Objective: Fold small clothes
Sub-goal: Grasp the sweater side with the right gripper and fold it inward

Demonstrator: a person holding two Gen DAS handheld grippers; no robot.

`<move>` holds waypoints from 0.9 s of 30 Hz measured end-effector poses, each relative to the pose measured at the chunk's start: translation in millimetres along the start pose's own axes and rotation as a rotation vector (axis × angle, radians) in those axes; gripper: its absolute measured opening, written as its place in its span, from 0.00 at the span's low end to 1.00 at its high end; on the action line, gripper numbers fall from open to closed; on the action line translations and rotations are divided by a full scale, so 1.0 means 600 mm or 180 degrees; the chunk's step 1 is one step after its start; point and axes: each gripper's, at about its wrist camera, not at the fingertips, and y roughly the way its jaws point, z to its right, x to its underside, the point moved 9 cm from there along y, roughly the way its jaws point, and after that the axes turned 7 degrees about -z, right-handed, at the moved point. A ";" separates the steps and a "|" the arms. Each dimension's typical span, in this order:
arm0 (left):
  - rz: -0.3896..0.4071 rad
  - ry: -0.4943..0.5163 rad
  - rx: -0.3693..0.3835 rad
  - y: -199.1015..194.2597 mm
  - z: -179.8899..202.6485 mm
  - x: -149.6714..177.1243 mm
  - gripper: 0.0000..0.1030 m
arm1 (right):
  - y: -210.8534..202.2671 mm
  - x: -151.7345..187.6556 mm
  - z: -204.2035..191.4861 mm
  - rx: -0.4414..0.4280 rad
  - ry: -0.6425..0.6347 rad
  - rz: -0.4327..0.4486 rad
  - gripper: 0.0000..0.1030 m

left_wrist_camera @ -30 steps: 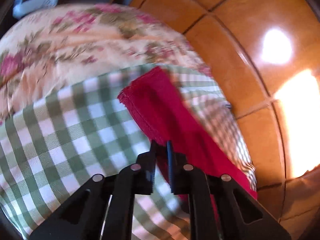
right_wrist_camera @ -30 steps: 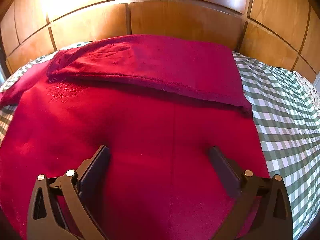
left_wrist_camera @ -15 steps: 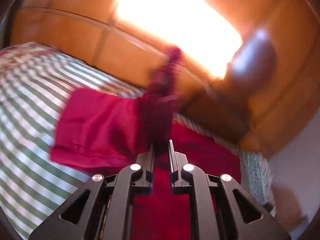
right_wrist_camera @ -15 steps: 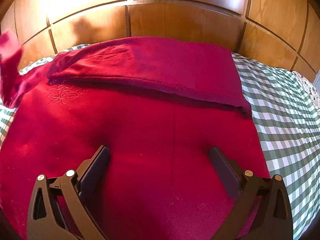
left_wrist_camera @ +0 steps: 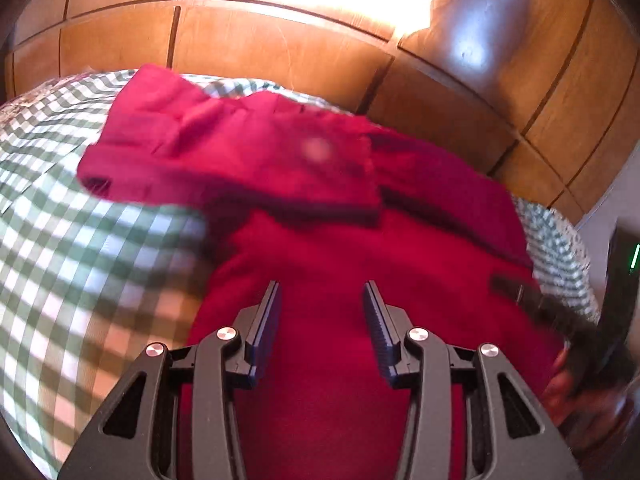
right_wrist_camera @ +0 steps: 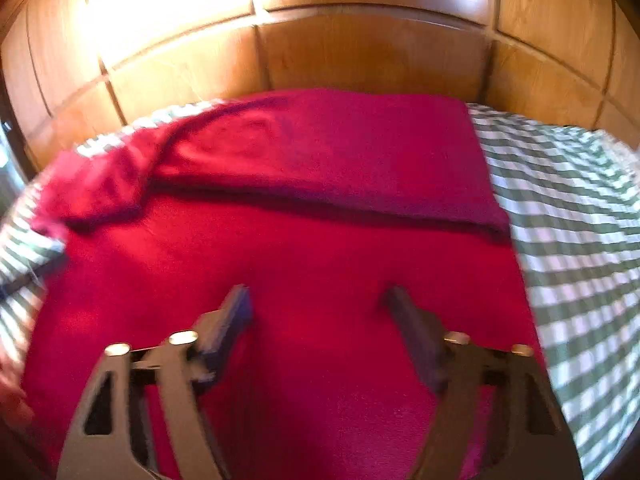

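A red garment [left_wrist_camera: 360,264] lies on the green-checked cloth [left_wrist_camera: 80,240]. Its left sleeve [left_wrist_camera: 224,148] lies folded in over the body. In the right wrist view the garment [right_wrist_camera: 300,264] has its far part folded toward me as a long band [right_wrist_camera: 340,160]. My left gripper [left_wrist_camera: 320,296] is open and empty just above the garment's body. My right gripper [right_wrist_camera: 316,300] is open and empty above the garment's near middle; it also shows blurred at the right of the left wrist view [left_wrist_camera: 560,316].
A wooden panelled headboard [right_wrist_camera: 360,48] with sun glare stands right behind the garment. The checked cloth [right_wrist_camera: 572,220] extends to the right of the garment. A flowered cover shows at the far left [left_wrist_camera: 16,108].
My left gripper carried the sleeve up and over onto the garment, then opened and let it go. My right gripper has moved slightly and its jaws stand a little narrower.
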 end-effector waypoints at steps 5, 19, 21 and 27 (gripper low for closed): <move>0.0002 0.0067 -0.0081 0.020 -0.007 0.027 0.41 | 0.013 -0.057 -0.117 -0.0743 -0.0113 -0.0132 0.41; 0.0052 0.0065 0.0066 0.031 -0.010 0.036 0.49 | 0.054 -0.146 -0.272 -0.0733 -0.0578 -0.0146 0.07; 0.0052 0.0063 0.0065 0.031 -0.010 0.036 0.49 | -0.001 -0.174 -0.256 -0.0728 -0.0544 0.0115 0.05; 0.0045 0.0077 0.0044 0.032 -0.010 0.038 0.49 | -0.116 -0.252 -0.140 -0.0557 -0.0224 0.0686 0.05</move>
